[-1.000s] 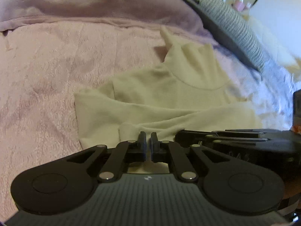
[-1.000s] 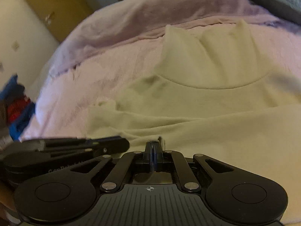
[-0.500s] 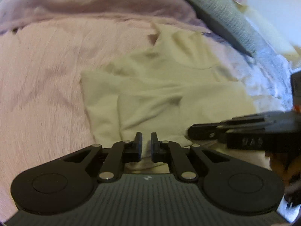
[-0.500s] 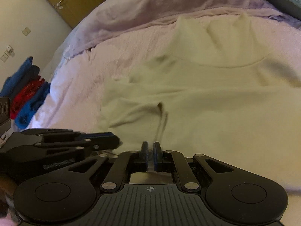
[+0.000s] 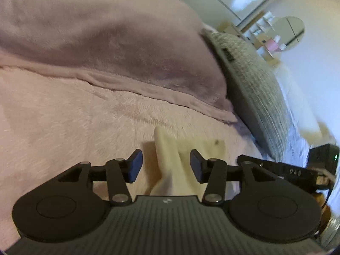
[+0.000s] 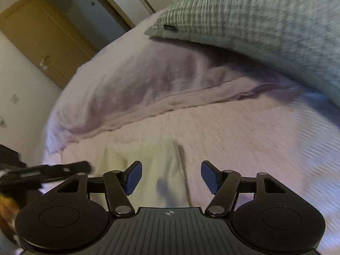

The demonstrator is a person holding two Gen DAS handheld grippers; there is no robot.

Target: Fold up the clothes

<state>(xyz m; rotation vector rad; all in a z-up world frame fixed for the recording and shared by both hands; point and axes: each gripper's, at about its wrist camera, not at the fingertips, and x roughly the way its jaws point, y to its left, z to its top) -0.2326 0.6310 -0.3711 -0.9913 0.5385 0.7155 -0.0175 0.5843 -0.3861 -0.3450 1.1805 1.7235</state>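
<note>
Both your left gripper (image 5: 165,165) and right gripper (image 6: 171,177), pinched shut 1 second ago, now gape wide and empty over the cream top (image 5: 170,165), so that fold looks released.

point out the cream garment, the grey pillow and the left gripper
cream garment (image 5: 170,159): left wrist view, on the fabric between the open fingers.
grey pillow (image 6: 265,21): right wrist view, on its checked top face.
left gripper (image 5: 166,165): left wrist view, midway between its two spread fingertips.

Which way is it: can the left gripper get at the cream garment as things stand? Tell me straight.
Probably yes. The left gripper is open, and the cream garment lies on the pink bedspread between its fingers with nothing over it.
</note>
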